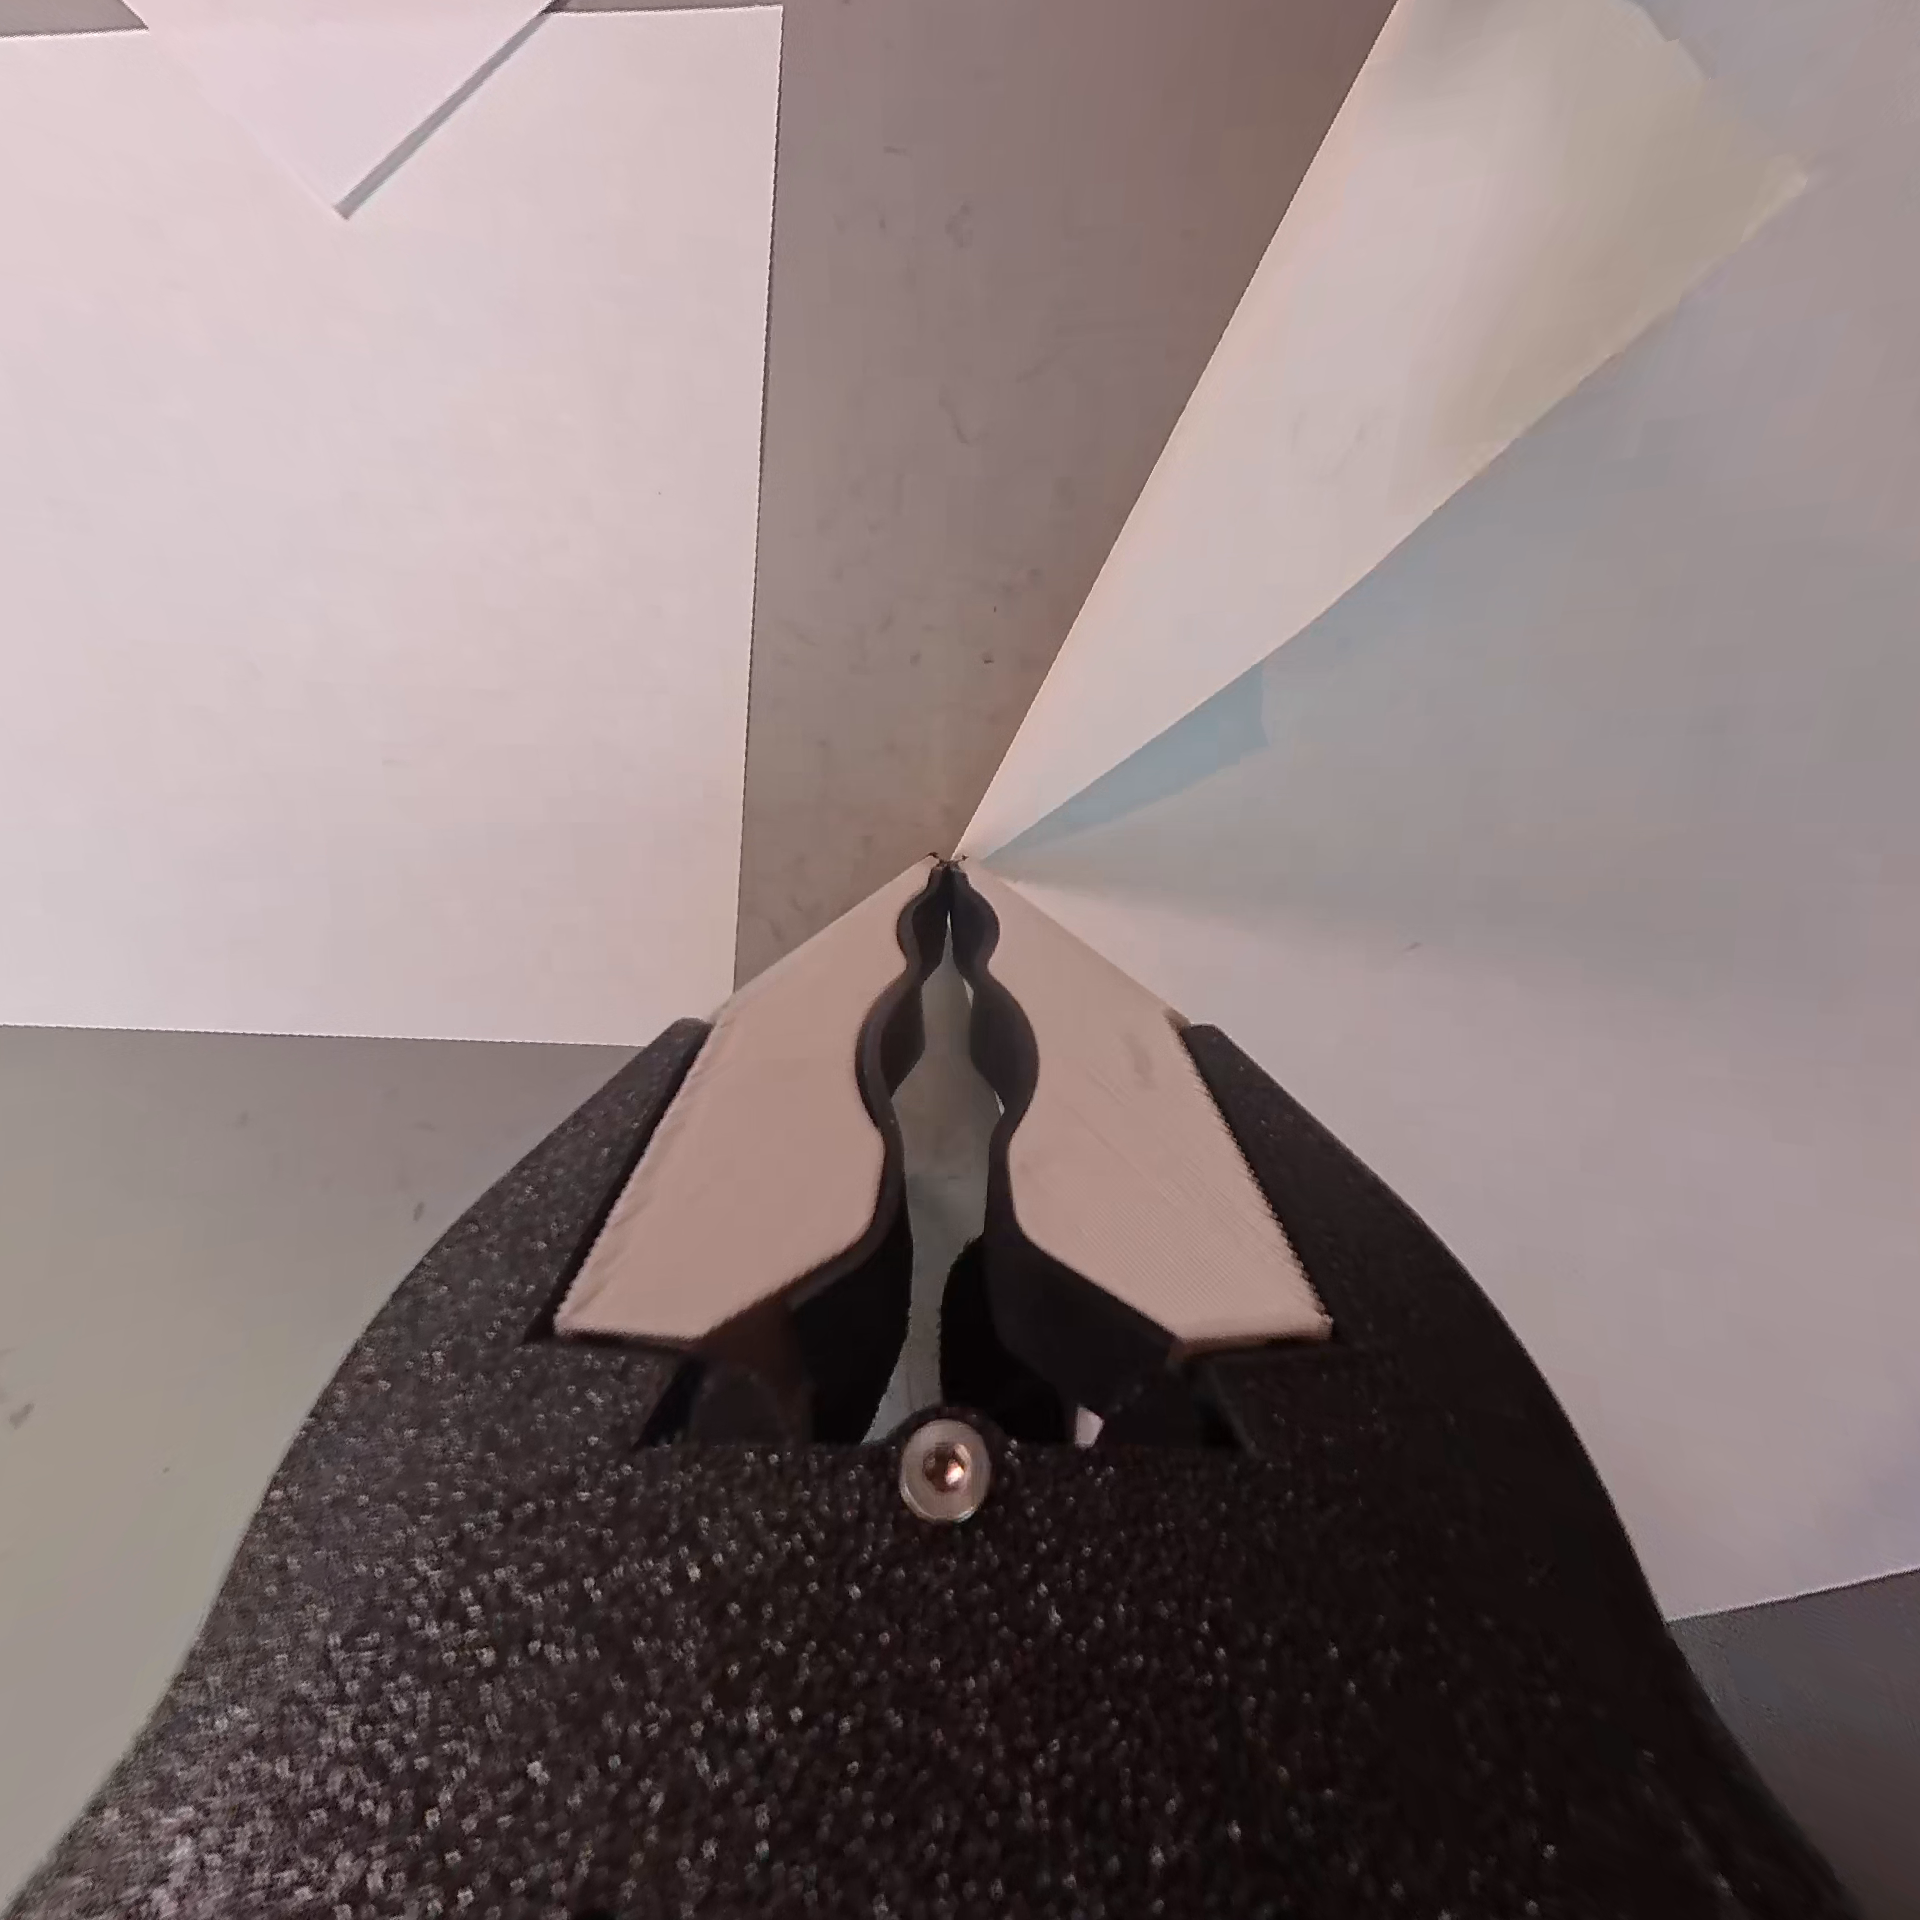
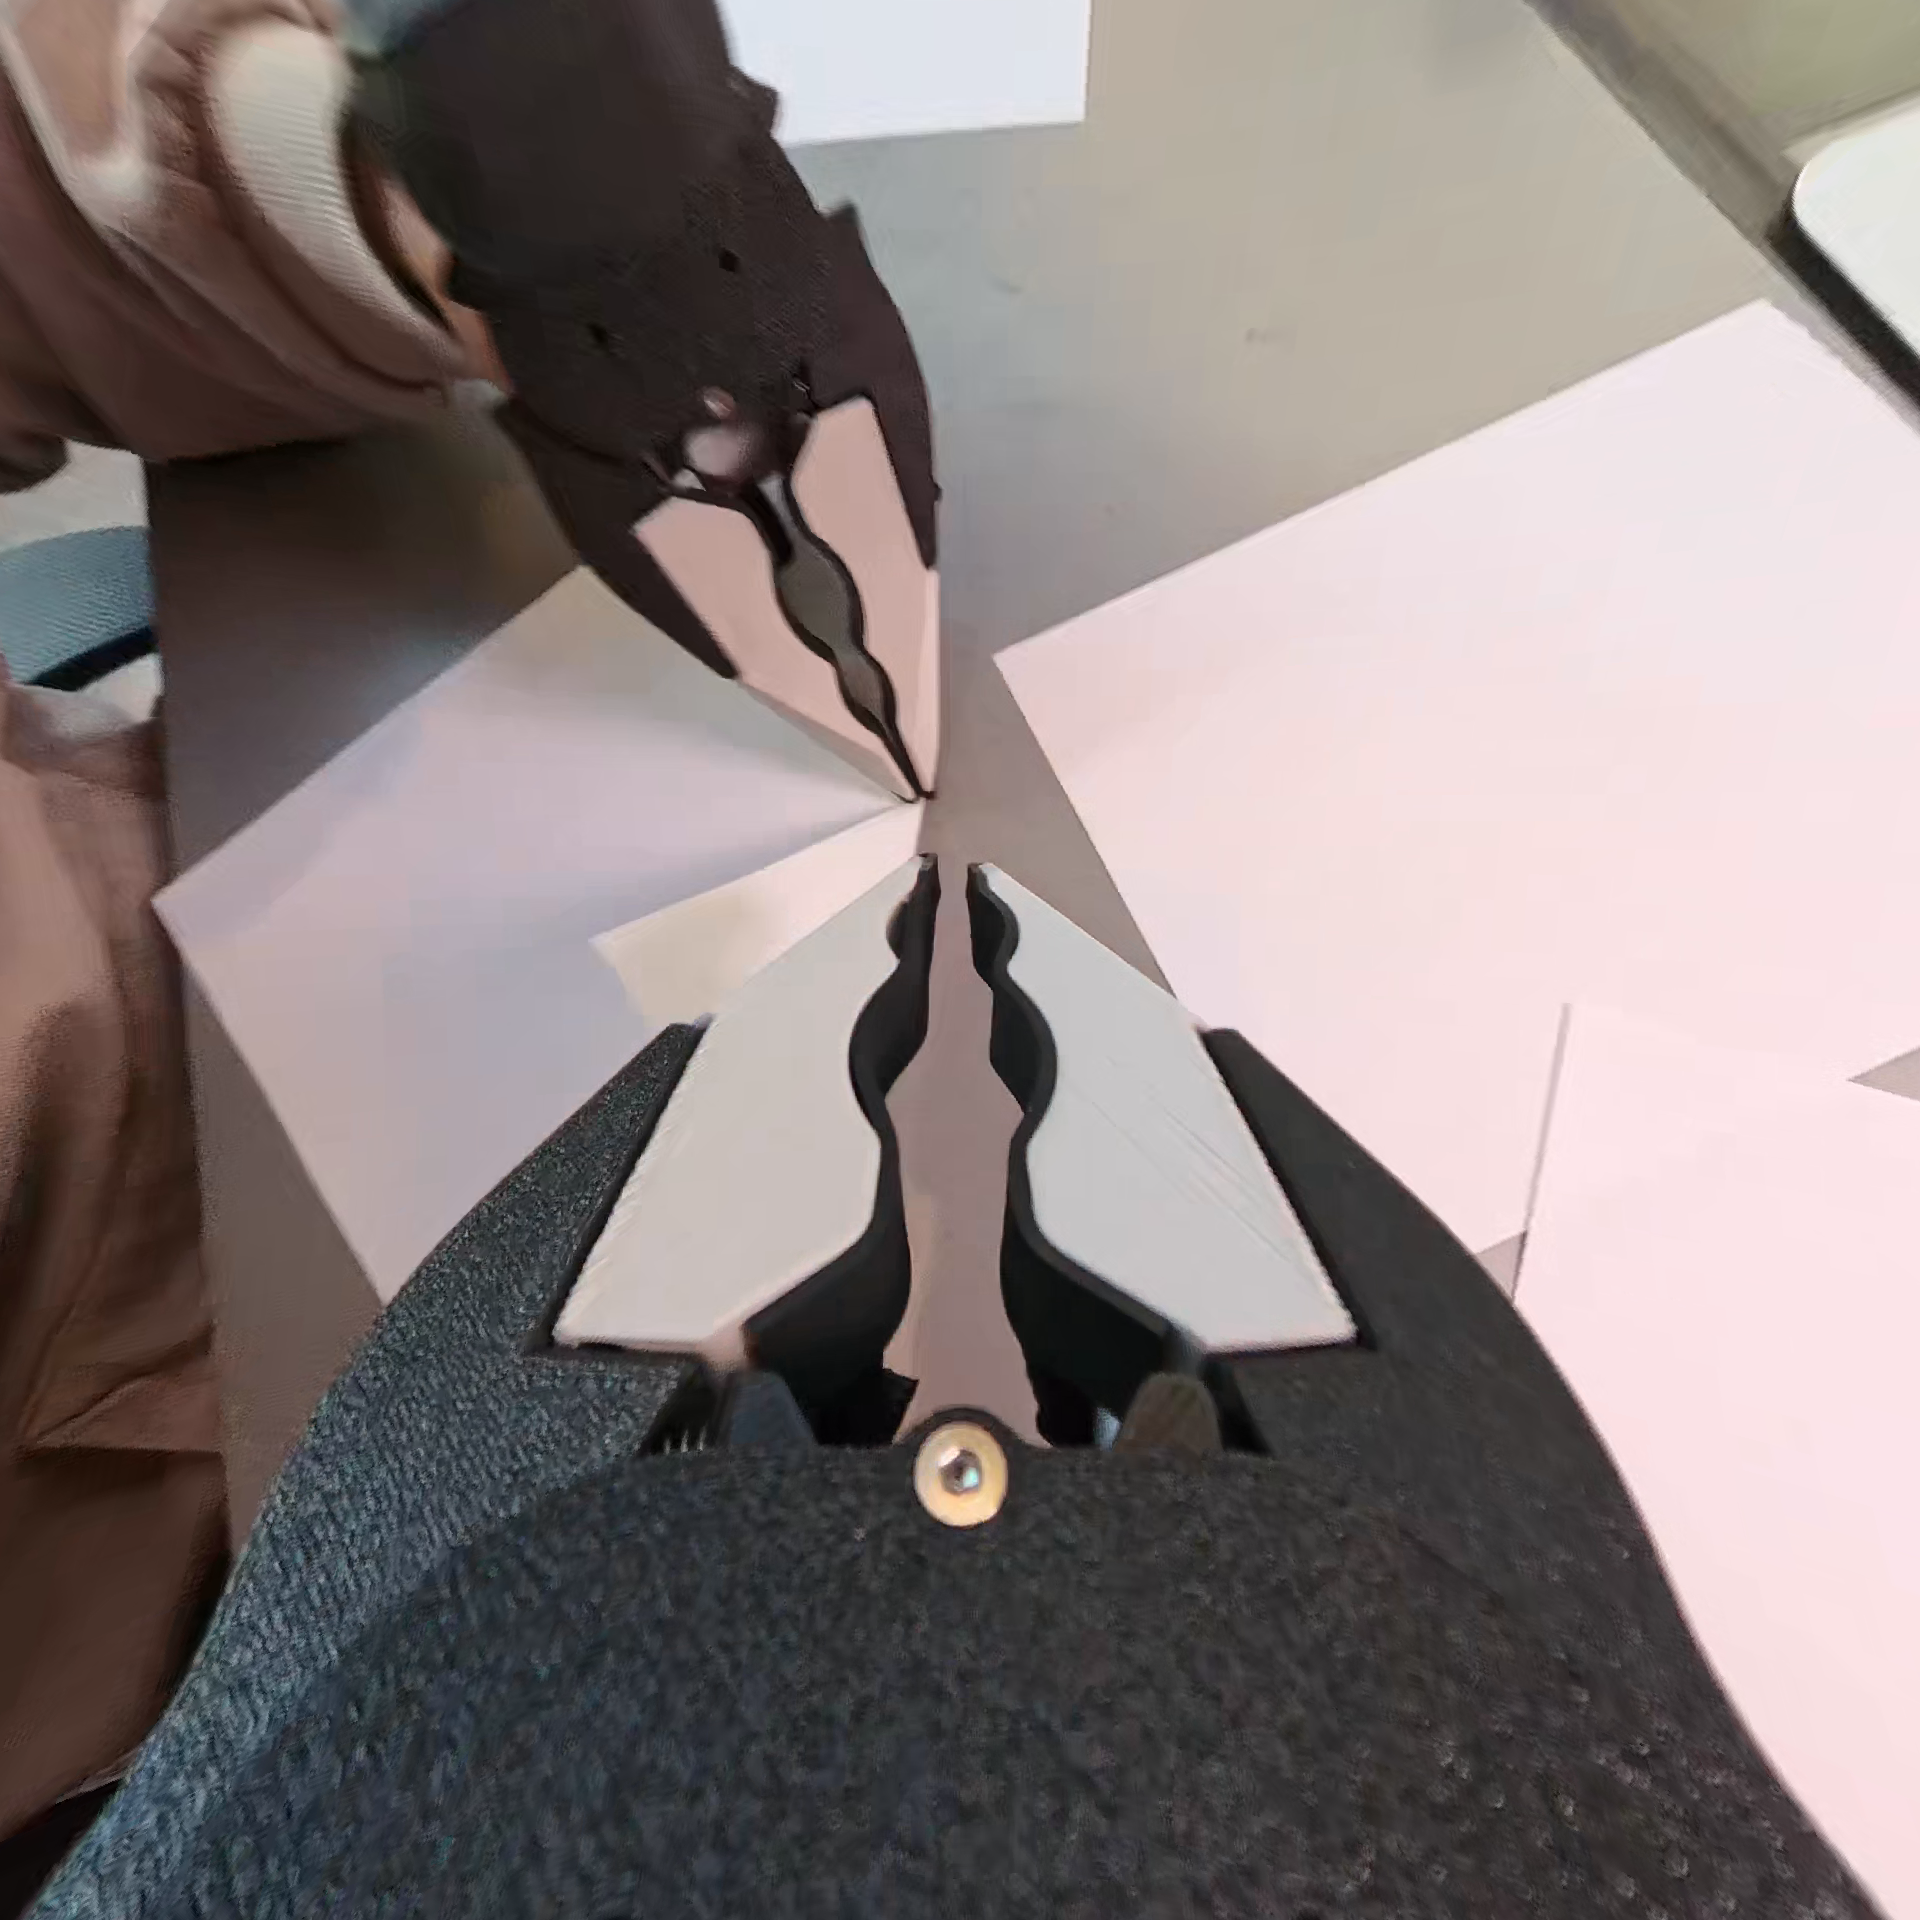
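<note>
- Left gripper (image 1: 948,868): tips pinched together on the corner of one white sheet (image 1: 1455,935), which curls up off the grey worktop (image 1: 883,468).
- Right gripper (image 2: 948,868): jaws slightly parted, holding nothing, tips just short of that pinched corner.
- Paper: at least three more white sheets lie flat; one (image 1: 364,571) beside the lifted sheet, a grey strip of worktop between.
- One brown sleeve (image 2: 156,260) behind the left gripper.
</note>
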